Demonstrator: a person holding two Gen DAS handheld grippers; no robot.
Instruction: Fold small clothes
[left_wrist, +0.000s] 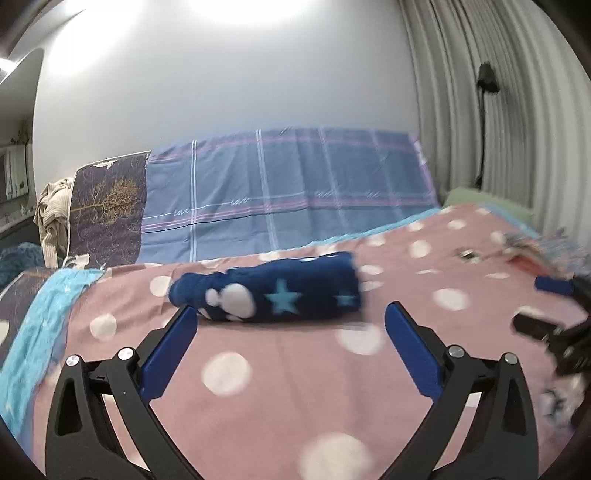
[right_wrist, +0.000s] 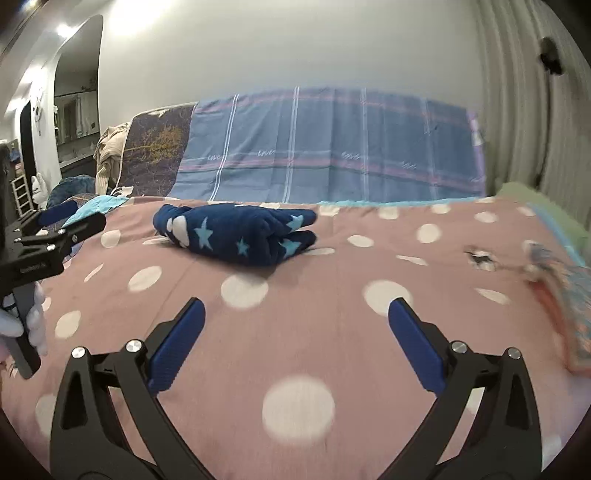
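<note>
Folded navy star garment (left_wrist: 269, 291) lies on pink dotted bedspread (left_wrist: 295, 387); left gripper (left_wrist: 290, 321) and right gripper (right_wrist: 295, 314) both wide, empty.

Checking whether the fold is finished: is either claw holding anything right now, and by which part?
Nothing is held. The left claw and right claw are both open and empty; the folded navy garment lies free on the bed.

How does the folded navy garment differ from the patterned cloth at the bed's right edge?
The navy garment is dark blue with light stars and lies folded into a compact bundle near the middle of the bed; the patterned cloth is pale blue with a red border and lies flat, blurred. Both rest on the pink dotted bedspread, untouched.
</note>
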